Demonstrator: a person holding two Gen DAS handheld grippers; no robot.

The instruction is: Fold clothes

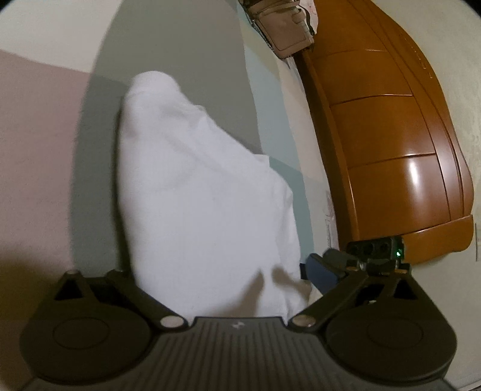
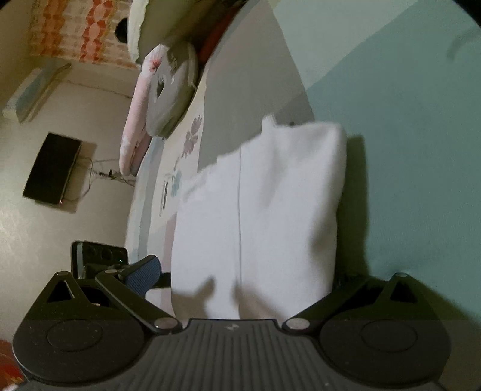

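White garment (image 1: 204, 192) between open jaws

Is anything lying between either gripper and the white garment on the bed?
Nothing visible. In both wrist views the white garment fills the gap between the wide-spread jaws, right at each gripper's front edge. Beside it lies only bare bedsheet; the other gripper's blue pad sits alongside, not in front.

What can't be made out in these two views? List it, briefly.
- Left wrist view: the white garment covers one finger of the left gripper; only one blue pad shows.
- Right wrist view: the same garment hides one finger of the right gripper.
- Both views: blur leaves the garment's type unclear.
- Left wrist view: the top edge cuts off the tan bag.
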